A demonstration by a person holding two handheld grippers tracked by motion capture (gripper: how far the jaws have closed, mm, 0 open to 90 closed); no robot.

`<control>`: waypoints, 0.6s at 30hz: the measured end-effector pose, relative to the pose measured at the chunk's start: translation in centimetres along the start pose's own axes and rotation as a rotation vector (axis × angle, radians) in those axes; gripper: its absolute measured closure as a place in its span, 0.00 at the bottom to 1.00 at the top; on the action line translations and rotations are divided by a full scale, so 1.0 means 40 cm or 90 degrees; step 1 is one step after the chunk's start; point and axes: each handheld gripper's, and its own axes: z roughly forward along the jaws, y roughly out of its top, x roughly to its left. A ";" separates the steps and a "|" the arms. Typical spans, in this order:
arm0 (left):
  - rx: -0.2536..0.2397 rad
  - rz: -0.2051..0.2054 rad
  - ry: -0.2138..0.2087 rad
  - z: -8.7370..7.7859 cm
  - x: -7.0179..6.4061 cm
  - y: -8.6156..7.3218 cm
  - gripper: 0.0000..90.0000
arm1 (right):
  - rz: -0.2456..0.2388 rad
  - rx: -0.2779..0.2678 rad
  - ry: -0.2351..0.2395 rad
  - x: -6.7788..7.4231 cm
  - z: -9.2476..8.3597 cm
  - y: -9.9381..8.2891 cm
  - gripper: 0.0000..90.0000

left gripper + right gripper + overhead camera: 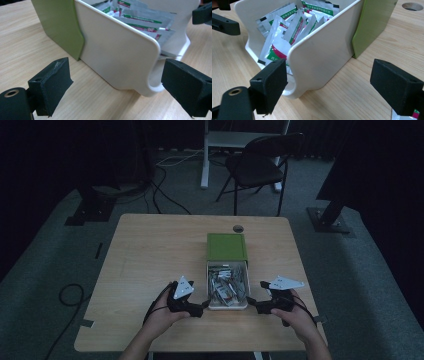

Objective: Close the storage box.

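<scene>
- The counter (150,250) is a pale wooden top with a round hole (238,228) near its far edge; it stands on a grey floor (45,270) in a dim room.
- A dark folding chair (260,167) stands on the floor beyond the counter, well apart from the work.
- The green case (227,246) sits right of the counter's middle, just in front of the hole.
- The white drawer (227,306) is pulled out of the green case toward the person, with its back end still inside the case and its front wall near the counter's near edge.
- The left gripper (204,305) is held in the person's left hand (162,317) just beside the drawer's near left corner. In the left gripper view its jaws stand wide apart, one on either side of that corner, with nothing pressed between them.
- The right gripper (249,301) is held in the right hand (300,320) just beside the drawer's near right corner. In the right gripper view its jaws are also wide open, astride the corner without clamping it.
- Silver packets (287,27) with green and red print fill the drawer, leaning loosely against one another.
- One more packet (404,115) peeks out at the bottom right of the right gripper view, under the jaw there.
</scene>
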 end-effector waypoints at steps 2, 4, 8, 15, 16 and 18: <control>-0.004 0.001 0.009 0.002 0.007 0.004 0.11 | 0.006 -0.002 -0.005 -0.004 0.004 0.000 0.16; -0.010 0.005 0.010 0.002 0.012 0.009 0.11 | 0.008 -0.001 -0.006 -0.007 0.006 -0.001 0.15; -0.016 0.005 0.010 0.007 0.015 0.017 0.11 | 0.015 -0.005 -0.001 -0.009 0.011 -0.002 0.15; -0.017 -0.009 0.002 0.015 0.023 0.016 0.11 | 0.020 -0.005 -0.004 -0.011 0.013 -0.001 0.15; -0.016 -0.009 0.002 0.015 0.024 0.016 0.11 | 0.018 -0.005 -0.005 -0.012 0.013 0.000 0.15; -0.016 -0.008 0.002 0.016 0.027 0.017 0.11 | 0.016 -0.004 -0.008 -0.012 0.014 0.002 0.15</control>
